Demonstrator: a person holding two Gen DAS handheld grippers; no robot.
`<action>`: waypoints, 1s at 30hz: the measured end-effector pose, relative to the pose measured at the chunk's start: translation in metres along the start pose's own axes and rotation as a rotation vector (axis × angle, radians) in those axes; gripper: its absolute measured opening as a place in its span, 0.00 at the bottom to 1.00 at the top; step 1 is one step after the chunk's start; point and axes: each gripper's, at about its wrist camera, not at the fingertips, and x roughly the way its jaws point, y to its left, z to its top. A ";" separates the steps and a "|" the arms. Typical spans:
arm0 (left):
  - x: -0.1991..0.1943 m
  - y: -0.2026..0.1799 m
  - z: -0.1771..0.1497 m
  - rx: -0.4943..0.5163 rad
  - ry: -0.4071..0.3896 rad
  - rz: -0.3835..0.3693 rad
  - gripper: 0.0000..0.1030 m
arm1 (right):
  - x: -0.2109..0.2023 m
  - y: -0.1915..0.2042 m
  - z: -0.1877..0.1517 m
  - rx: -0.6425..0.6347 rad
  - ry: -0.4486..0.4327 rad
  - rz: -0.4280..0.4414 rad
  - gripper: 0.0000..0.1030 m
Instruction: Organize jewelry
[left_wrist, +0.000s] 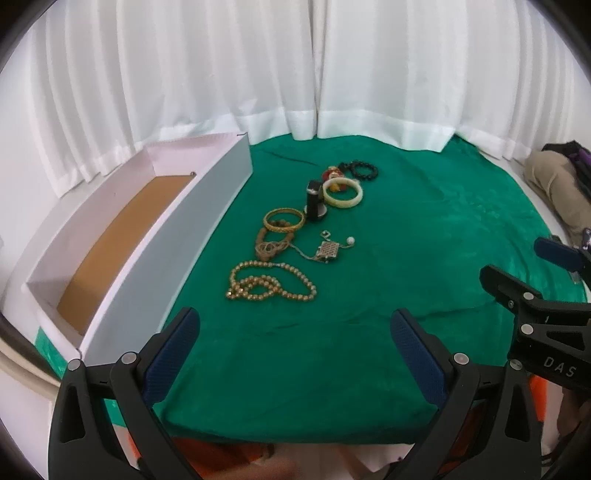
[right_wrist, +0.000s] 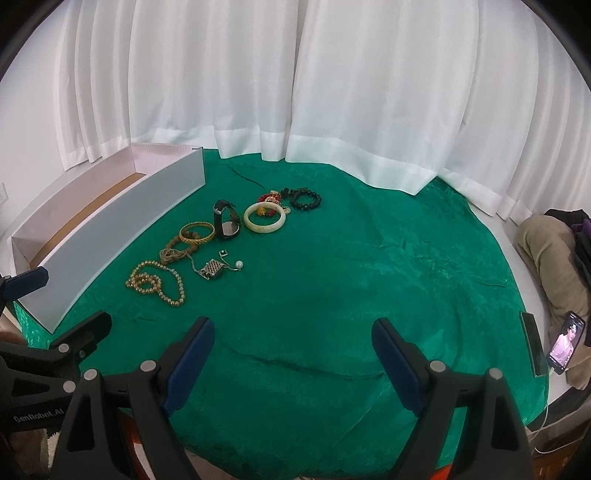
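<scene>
Both claws, left (left_wrist: 295, 325) and right (right_wrist: 293, 334), gape empty above green cloth (right_wrist: 351, 277); jewelry row beside box (left_wrist: 177, 236); phone (right_wrist: 565, 341) right.

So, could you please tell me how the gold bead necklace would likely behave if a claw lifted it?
The gold bead necklace lies in loose overlapping loops, so it is probably floppy and would dangle. Its round beads look smooth, so they may slip between the fingers.

White curtains (right_wrist: 295, 92) hang in soft folds across the whole back, their hems resting on the green cloth (right_wrist: 351, 295) that spreads ahead of the gripper. Far right, a lit phone (right_wrist: 565, 341) lies by a tan bundle (right_wrist: 546, 251).
</scene>
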 end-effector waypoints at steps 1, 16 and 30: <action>0.001 0.001 0.000 -0.004 0.004 0.000 1.00 | 0.001 0.000 0.000 0.000 0.002 0.001 0.86; 0.024 0.038 -0.007 -0.088 0.058 0.015 1.00 | 0.019 -0.005 -0.001 0.016 0.038 0.013 0.86; 0.041 0.056 -0.006 -0.128 0.086 -0.016 0.99 | 0.033 0.000 0.002 0.017 0.056 0.048 0.86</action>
